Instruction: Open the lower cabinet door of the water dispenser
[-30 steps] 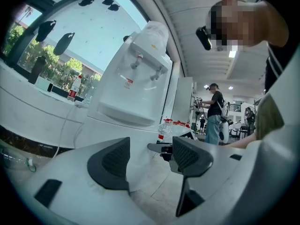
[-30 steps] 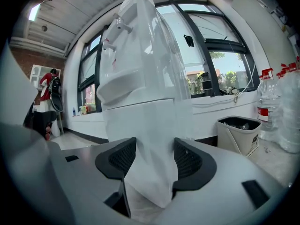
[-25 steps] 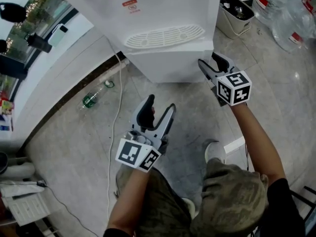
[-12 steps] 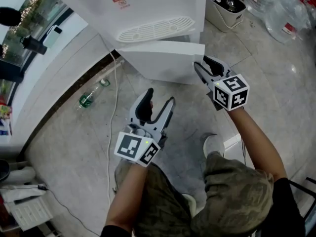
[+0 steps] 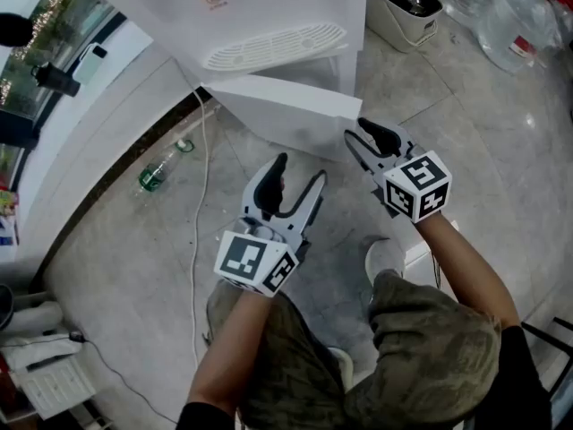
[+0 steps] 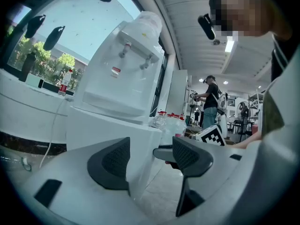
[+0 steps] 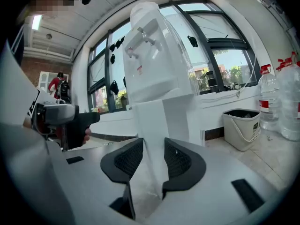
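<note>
While your right gripper (image 7: 152, 161), whose jaws have just been closing, pinches the free edge of the lower cabinet door (image 5: 286, 119), that door stands angled partway out from the water dispenser (image 5: 260, 16). Your left gripper (image 5: 299, 170) hovers nearby, its 2 jaws spread and empty. The door looks partly open; pulling it wider appears to remain.

Cabinet door (image 5: 277, 106) juts out before the water dispenser (image 5: 269, 7); bucket (image 5: 403, 7) sits right of it, bottle (image 5: 152, 176) on the floor (image 5: 134, 267) left.
</note>
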A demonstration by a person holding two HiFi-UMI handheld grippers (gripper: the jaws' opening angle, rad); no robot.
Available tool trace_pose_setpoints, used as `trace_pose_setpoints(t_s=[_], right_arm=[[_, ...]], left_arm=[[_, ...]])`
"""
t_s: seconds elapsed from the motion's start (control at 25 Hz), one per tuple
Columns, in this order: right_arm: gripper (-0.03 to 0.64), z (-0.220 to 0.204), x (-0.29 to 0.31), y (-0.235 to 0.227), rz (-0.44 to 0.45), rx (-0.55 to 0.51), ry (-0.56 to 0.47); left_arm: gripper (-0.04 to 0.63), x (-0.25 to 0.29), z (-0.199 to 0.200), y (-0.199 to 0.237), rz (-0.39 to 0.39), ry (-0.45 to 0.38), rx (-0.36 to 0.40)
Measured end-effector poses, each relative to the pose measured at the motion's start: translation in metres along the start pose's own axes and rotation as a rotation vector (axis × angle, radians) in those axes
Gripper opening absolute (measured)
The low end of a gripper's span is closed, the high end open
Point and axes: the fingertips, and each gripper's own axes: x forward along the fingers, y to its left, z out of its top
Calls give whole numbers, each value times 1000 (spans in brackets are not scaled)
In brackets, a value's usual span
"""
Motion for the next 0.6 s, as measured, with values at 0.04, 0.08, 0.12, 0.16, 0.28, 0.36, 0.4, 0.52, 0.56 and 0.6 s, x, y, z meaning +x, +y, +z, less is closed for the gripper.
trace_pose_setpoints(t_s=[0.04,0.08,0.12,0.16,0.28,0.36,0.4,0.52,0.56,0.6], right_arm=[[135,-1,-1,3,5,1,2],[134,-1,-2,5,10,-1,4],[135,-2,-3,7,13,-5,6],[135,-3,-4,10,15,-10,7],[135,-6,-9,22,25,-14,6],[129,-9,-13,34,49,-12,4],[127,-10,-15,40,65,-11,3],[127,-14,-19,54,105,-3,-2],[127,-14,-19,56,110,-3,-3],[127,-15,-20,59,113,-2,-4]], left_arm=[[262,2,-1,-2,-6,1,-1],[262,3,-2,-4,-11,2,0],[262,5,-2,-6,-12,3,2],[262,5,-3,-8,-12,5,4],[262,6,-3,-9,-13,5,-2],[262,5,-2,-12,-19,3,-12],[262,5,-2,-13,-23,3,-14],[262,5,-2,-16,-32,6,-10],[262,4,-3,-17,-34,7,-11],[262,3,-3,-18,-35,8,-13]])
